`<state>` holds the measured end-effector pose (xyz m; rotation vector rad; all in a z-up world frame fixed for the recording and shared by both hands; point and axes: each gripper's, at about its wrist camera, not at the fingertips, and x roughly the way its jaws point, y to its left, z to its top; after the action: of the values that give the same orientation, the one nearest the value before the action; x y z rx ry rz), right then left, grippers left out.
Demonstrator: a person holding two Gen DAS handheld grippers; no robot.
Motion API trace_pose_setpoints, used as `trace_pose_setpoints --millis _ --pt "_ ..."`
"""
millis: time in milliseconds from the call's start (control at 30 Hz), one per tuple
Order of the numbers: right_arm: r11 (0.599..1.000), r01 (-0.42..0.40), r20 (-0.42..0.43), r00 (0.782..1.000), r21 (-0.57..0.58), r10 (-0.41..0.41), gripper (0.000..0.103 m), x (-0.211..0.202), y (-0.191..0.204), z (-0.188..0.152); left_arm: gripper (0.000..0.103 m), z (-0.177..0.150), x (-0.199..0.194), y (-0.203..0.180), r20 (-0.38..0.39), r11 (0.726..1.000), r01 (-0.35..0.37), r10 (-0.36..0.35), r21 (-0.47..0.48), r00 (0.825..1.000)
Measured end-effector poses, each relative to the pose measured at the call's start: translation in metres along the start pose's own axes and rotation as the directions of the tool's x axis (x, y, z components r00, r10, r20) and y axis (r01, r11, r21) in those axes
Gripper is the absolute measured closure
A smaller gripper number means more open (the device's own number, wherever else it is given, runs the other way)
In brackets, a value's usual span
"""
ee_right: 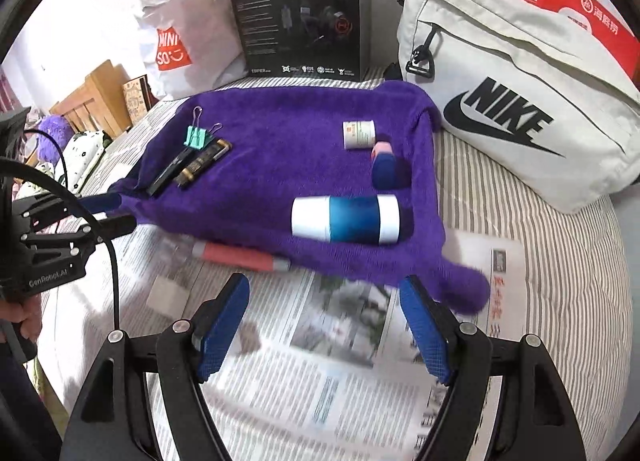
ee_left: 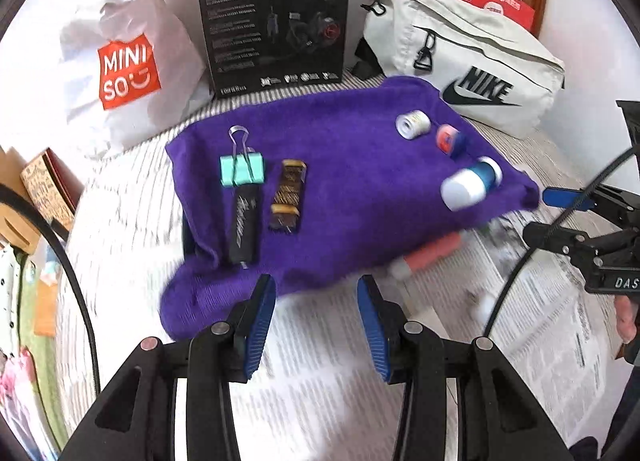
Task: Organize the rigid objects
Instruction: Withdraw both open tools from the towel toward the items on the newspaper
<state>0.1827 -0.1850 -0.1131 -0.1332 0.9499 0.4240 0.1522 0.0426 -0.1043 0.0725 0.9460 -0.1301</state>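
Blue-padded, my left gripper [ee_left: 316, 325] at bottom centre gapes empty over newspaper [ee_right: 320, 381]; my right gripper [ee_right: 324, 325] likewise, wider.

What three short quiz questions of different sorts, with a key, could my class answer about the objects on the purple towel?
1. True or false: the mint-green metal binder clip lies on the purple towel.
2. Multiple choice: which object lies partly under the towel's near edge, on the printed newspaper? A) pink marker pen B) small white jar C) black headset box
3. Fill in: the blue cylinder with white ends lies on its ____.

Key: 1 true; 2 A; 3 side.
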Motion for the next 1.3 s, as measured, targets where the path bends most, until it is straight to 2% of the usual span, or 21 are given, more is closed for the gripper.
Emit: trace_pose_setpoints --millis 233,433,867,1300 --pt "1.0 0.015 -0.006 1.0 0.001 -0.015 0.026 -0.011 0.0 -0.017 0.062 -0.025 -0.01 -0.006 -0.004 1.0 0.001 -0.001 -0.031 1.0" --pt "1.0 0.017 -0.006 1.0 0.024 -0.017 0.026 -0.018 -0.004 -0.027 0.062 -0.037 -0.003 -0.009 -0.032 0.999 0.002 -0.003 -0.045 0.999" --pt "0.998 0.034 -0.028 0.999 0.046 -0.033 0.026 -0.018 -0.013 -0.04 0.062 -0.04 0.003 -0.021 -0.052 1.0 0.009 -0.01 -0.016 0.999" --pt "0.998 0.031 -0.043 0.999 0.061 -0.028 0.026 -0.009 -0.016 -0.04 0.062 -0.042 0.016 -0.013 -0.068 1.0 -0.002 0.0 -0.026 0.998"
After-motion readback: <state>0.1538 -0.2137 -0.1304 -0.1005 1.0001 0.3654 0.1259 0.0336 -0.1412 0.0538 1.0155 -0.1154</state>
